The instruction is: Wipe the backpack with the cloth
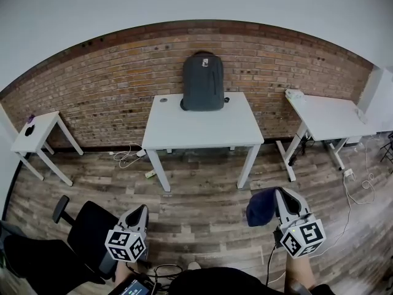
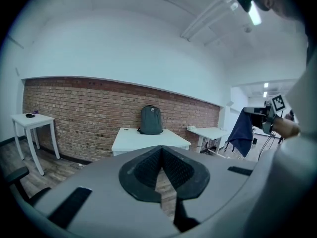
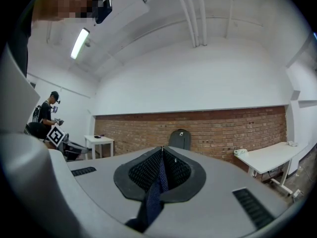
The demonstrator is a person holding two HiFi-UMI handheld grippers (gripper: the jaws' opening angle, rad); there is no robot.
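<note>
My right gripper (image 1: 281, 195) pinched the dark cloth (image 1: 258, 209), my left gripper (image 1: 141, 211) was pressed together empty, both well apart from the backpack (image 1: 203, 82) on the counter (image 1: 202, 131).

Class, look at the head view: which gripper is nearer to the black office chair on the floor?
Left. The left gripper hangs close by the office chair at lower left; the right gripper, shut on the cloth, is well off to the chair's right.

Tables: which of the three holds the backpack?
The middle table; the backpack stands at its rear edge against the brick wall. Left table and right table lack one.
</note>
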